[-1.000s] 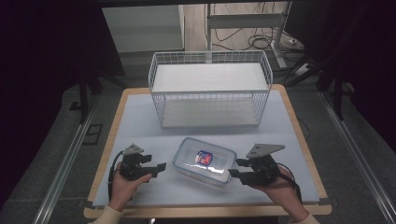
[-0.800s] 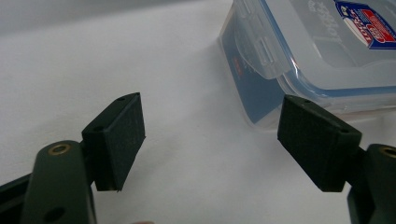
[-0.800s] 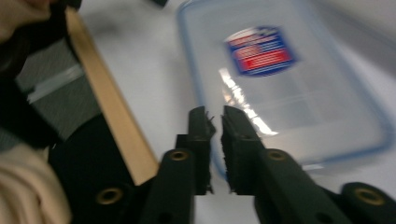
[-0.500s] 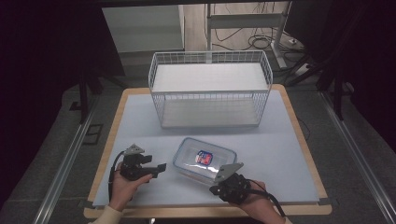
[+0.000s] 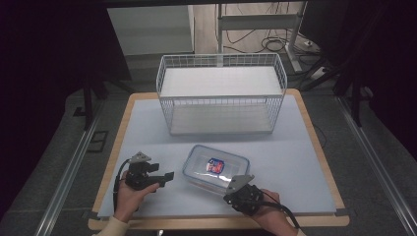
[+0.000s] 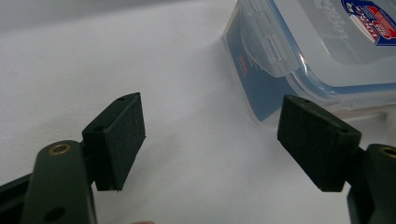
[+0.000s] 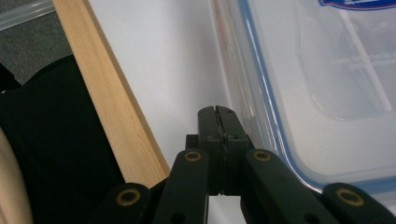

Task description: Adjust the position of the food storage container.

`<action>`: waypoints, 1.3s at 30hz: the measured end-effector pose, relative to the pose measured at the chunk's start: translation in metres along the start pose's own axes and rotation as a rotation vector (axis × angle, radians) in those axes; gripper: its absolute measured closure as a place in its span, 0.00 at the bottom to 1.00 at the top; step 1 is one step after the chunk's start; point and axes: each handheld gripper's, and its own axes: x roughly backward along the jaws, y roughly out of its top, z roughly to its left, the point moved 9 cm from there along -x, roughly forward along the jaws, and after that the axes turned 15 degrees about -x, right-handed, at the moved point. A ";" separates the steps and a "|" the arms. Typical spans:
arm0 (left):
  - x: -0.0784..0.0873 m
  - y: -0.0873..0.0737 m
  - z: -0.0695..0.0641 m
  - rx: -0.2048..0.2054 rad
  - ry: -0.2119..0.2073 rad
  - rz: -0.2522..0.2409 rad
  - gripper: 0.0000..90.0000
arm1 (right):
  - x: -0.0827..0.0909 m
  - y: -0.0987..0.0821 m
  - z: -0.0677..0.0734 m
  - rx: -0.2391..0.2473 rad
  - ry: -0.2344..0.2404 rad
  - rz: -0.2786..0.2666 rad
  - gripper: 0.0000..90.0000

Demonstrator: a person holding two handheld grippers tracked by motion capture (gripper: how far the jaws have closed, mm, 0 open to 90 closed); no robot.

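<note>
The clear lidded container (image 5: 216,168) sits at lower centre of the high view on the table (image 5: 305,162). It looks rigid, light and slick; its latch tabs offer purchase. The left tool (image 5: 164,177) stands spread beside it; the right tool (image 7: 218,114) is pressed together, empty.

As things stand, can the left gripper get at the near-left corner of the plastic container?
Probably yes. The left gripper is open and the container lies just ahead, toward its right pad, with bare table mat between. The shut right gripper sits at the container's other end.
</note>
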 end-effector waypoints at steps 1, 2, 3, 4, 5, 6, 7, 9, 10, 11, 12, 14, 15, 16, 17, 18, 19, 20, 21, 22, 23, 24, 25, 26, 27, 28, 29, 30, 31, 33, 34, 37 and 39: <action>0.000 0.000 0.000 0.000 0.000 0.000 0.26 | 0.001 0.000 -0.002 -0.002 -0.005 -0.003 1.00; 0.000 0.000 0.000 0.000 0.000 0.001 0.26 | 0.002 0.000 -0.005 -0.007 -0.007 -0.006 1.00; 0.000 0.000 0.000 0.000 0.000 0.001 0.26 | 0.002 0.000 -0.005 -0.007 -0.007 -0.006 1.00; 0.000 0.000 0.000 0.000 0.000 0.001 0.26 | 0.003 0.000 -0.011 -0.021 -0.016 -0.012 1.00; 0.000 0.000 0.001 0.000 0.001 0.001 0.26 | 0.004 0.000 -0.014 -0.026 -0.018 -0.015 1.00; 0.000 -0.001 0.001 -0.001 0.001 0.001 0.26 | 0.005 0.000 -0.018 -0.035 -0.016 -0.018 1.00; 0.000 -0.001 0.001 -0.001 0.001 0.001 0.26 | 0.005 0.000 -0.018 -0.035 -0.016 -0.018 1.00; 0.000 -0.001 0.001 0.001 0.003 0.001 0.26 | 0.006 -0.001 -0.026 -0.051 -0.022 -0.023 1.00; 0.000 -0.001 0.001 0.004 0.002 0.001 0.26 | 0.007 -0.001 -0.030 -0.062 -0.025 -0.025 1.00; 0.000 -0.001 0.002 -0.002 0.002 0.004 0.26 | 0.008 -0.001 -0.038 -0.078 -0.031 -0.036 1.00; -0.001 -0.001 0.001 0.001 0.002 0.001 0.26 | 0.008 -0.001 -0.042 -0.090 -0.033 -0.042 1.00; -0.001 -0.001 0.001 -0.001 0.001 0.003 0.26 | 0.008 -0.001 -0.050 -0.108 -0.046 -0.049 1.00; 0.000 -0.001 0.001 -0.005 0.000 0.005 0.26 | 0.008 -0.001 -0.054 -0.114 -0.051 -0.050 1.00; 0.000 -0.001 0.001 -0.007 0.000 0.006 0.26 | 0.008 -0.001 -0.056 -0.120 -0.045 -0.055 1.00; -0.001 -0.001 0.001 -0.007 0.000 0.006 0.26 | 0.008 -0.001 -0.059 -0.125 -0.046 -0.061 1.00; -0.001 -0.001 0.001 -0.006 0.000 0.006 0.26 | 0.008 -0.001 -0.060 -0.126 -0.048 -0.063 1.00; -0.001 -0.001 0.001 -0.006 0.000 0.006 0.26 | 0.008 -0.001 -0.061 -0.127 -0.049 -0.062 1.00; -0.001 -0.001 0.001 -0.006 0.001 0.008 0.26 | 0.008 -0.001 -0.061 -0.129 -0.045 -0.061 1.00; -0.001 -0.001 0.001 -0.006 0.001 0.008 0.26 | 0.008 -0.001 -0.061 -0.129 -0.045 -0.061 1.00; -0.001 -0.001 0.001 -0.006 0.000 0.008 0.26 | 0.009 -0.001 -0.062 -0.132 -0.038 -0.065 1.00; -0.001 -0.001 0.000 -0.006 0.000 0.008 0.26 | 0.009 -0.001 -0.062 -0.134 -0.036 -0.066 1.00; -0.001 -0.001 0.000 -0.006 0.000 0.008 0.26 | 0.009 -0.001 -0.062 -0.135 -0.034 -0.067 1.00; -0.001 -0.001 0.000 -0.007 0.000 0.007 0.26 | 0.010 -0.001 -0.062 -0.136 -0.035 -0.068 1.00; -0.001 -0.001 0.000 -0.007 0.000 0.006 0.26 | 0.010 -0.001 -0.062 -0.137 -0.034 -0.070 1.00; -0.001 -0.001 0.000 -0.007 0.000 0.006 0.26 | 0.010 -0.001 -0.062 -0.137 -0.034 -0.070 1.00; -0.001 0.000 0.000 -0.004 0.000 0.002 0.26 | 0.013 -0.003 -0.061 -0.144 -0.023 -0.074 1.00; -0.001 0.000 0.000 -0.004 0.000 0.002 0.26 | 0.016 -0.003 -0.061 -0.144 -0.021 -0.076 1.00; 0.000 0.000 0.001 -0.002 0.002 0.000 0.26 | 0.019 -0.005 -0.062 -0.141 -0.026 -0.079 1.00; 0.000 0.000 0.001 -0.001 0.004 -0.001 0.26 | 0.019 -0.005 -0.062 -0.141 -0.026 -0.079 1.00; 0.000 0.000 0.002 -0.001 0.006 -0.001 0.26 | 0.028 -0.010 -0.068 -0.161 -0.037 -0.078 1.00; 0.000 0.001 0.002 0.000 0.007 0.000 0.26 | 0.031 -0.015 -0.074 -0.180 -0.042 -0.072 1.00; 0.000 0.002 0.001 0.002 0.007 0.003 0.26 | 0.040 -0.025 -0.101 -0.260 -0.077 -0.065 1.00; -0.001 0.003 -0.001 0.006 0.007 -0.002 0.26 | 0.045 -0.027 -0.113 -0.293 -0.083 -0.073 1.00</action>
